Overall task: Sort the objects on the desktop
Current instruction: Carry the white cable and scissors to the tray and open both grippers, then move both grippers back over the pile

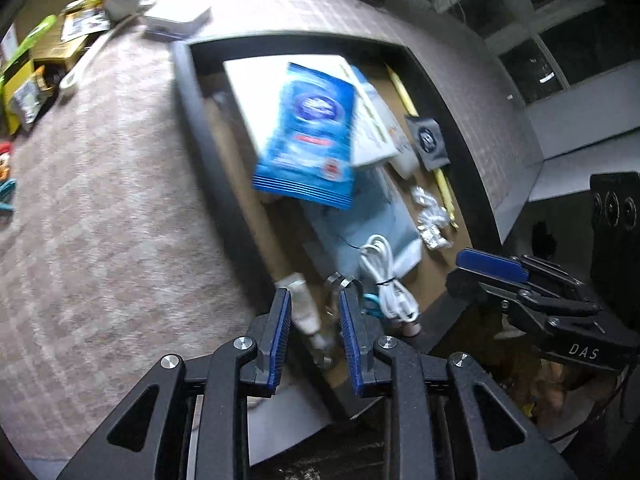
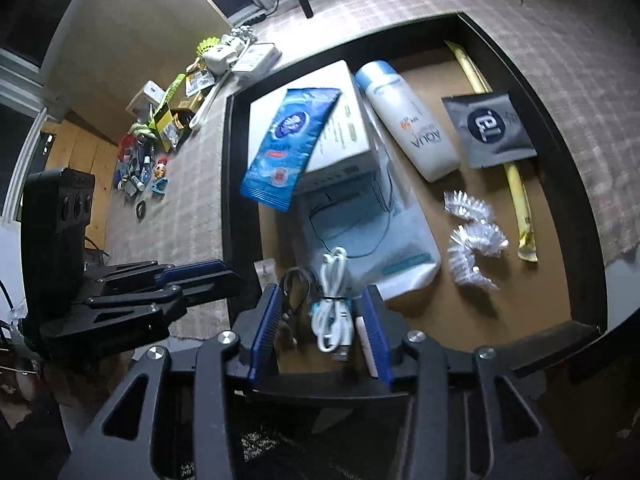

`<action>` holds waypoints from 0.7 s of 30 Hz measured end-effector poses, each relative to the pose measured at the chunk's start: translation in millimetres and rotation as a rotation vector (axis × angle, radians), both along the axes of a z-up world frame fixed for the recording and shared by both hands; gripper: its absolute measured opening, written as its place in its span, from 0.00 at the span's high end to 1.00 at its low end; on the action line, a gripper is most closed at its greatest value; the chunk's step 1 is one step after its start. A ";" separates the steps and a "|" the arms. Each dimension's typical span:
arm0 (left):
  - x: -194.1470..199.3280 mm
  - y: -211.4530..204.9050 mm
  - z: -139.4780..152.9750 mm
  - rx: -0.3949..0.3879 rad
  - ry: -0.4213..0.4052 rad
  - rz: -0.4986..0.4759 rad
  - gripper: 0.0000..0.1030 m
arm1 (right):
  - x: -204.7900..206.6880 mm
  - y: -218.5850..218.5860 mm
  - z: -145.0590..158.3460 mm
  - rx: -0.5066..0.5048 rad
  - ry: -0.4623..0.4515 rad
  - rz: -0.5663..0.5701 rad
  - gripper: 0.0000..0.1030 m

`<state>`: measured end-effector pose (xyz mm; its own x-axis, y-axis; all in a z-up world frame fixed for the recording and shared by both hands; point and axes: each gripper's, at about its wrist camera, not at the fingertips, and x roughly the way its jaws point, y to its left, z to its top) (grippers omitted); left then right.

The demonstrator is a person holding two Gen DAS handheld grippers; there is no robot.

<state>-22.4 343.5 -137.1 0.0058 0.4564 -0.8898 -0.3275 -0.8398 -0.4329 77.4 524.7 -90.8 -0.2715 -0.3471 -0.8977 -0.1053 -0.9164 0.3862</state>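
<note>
A black-rimmed tray (image 2: 228,200) holds a white box (image 2: 320,92) with a blue wipes packet (image 2: 288,148) lying across it. Beside them lie a white bottle (image 2: 408,120), a grey sachet (image 2: 488,128), a yellow stick (image 2: 516,188) and a pale pouch (image 2: 380,232). My right gripper (image 2: 320,296) hangs open over the tray's near end, and a coiled white cable (image 2: 332,308) lies loose between its fingers. My left gripper (image 1: 316,300) is open above a small white tube (image 1: 302,304) at the tray's near corner (image 1: 208,152); its pads do not press the tube.
Crinkled clear plastic pieces (image 2: 472,236) lie in the tray. On the pink checked cloth to the left is a pile of small items (image 2: 160,140) and white devices (image 1: 176,16). A black box with three round holes (image 1: 616,220) stands by the near edge.
</note>
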 end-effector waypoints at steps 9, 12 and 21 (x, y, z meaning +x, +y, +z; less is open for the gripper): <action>-35.7 -99.9 0.4 -0.060 0.041 0.166 0.78 | -40.0 -67.6 10.8 0.037 0.057 0.144 0.60; -50.6 -145.2 -5.1 -0.097 0.043 0.241 0.78 | -53.7 -98.1 12.6 0.057 0.079 0.212 0.60; -101.6 -279.7 -38.7 -0.218 0.013 0.407 0.78 | -118.0 -227.0 3.1 0.157 0.167 0.497 0.60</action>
